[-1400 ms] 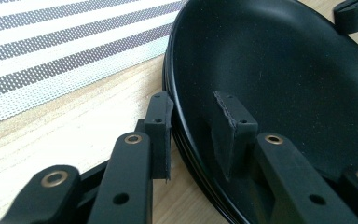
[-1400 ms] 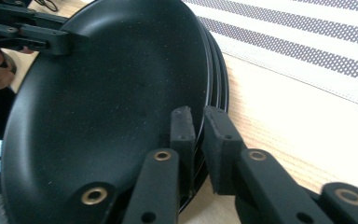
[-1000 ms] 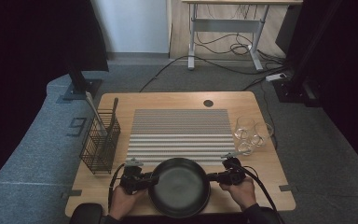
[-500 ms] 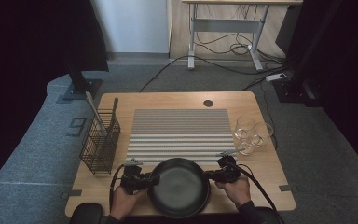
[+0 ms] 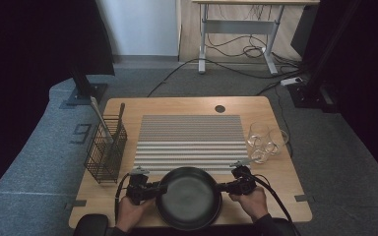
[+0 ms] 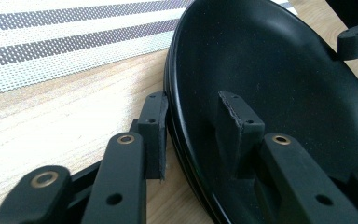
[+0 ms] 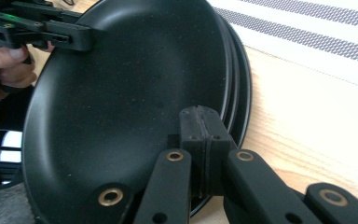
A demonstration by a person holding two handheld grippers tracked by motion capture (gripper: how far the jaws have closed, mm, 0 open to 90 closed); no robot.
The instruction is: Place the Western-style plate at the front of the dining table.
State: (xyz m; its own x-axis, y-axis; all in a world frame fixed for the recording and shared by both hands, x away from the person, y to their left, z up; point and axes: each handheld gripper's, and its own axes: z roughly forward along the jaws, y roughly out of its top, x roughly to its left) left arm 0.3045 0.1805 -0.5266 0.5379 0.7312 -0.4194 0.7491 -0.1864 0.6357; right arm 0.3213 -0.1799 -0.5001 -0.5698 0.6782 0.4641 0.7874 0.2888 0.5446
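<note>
The wooden tabletop (image 5: 128,105) carries everything, and the striped mat (image 5: 192,140) covers its middle, lying just beyond both pairs of fingers with bare wood between its near edge and them. The black plates (image 5: 189,197), round and so without a long axis, sit at the near edge of the tabletop between the two grippers, their hollow side up; the gripper views show more than one rim stacked together. A black wire basket (image 5: 106,150) with utensils stands well to the left of the left gripper (image 5: 160,188), and clear glasses (image 5: 264,141) stand beyond the right gripper (image 5: 222,187), near the right edge; open wood lies either side of the plates. In the left gripper view the fingers (image 6: 154,128) are apart and straddle the plates' rim, one outside against the edge, the other inside the hollow. In the right gripper view the fingers (image 7: 193,140) are pressed together over the plates' rim; whether they pinch the rim I cannot tell.
</note>
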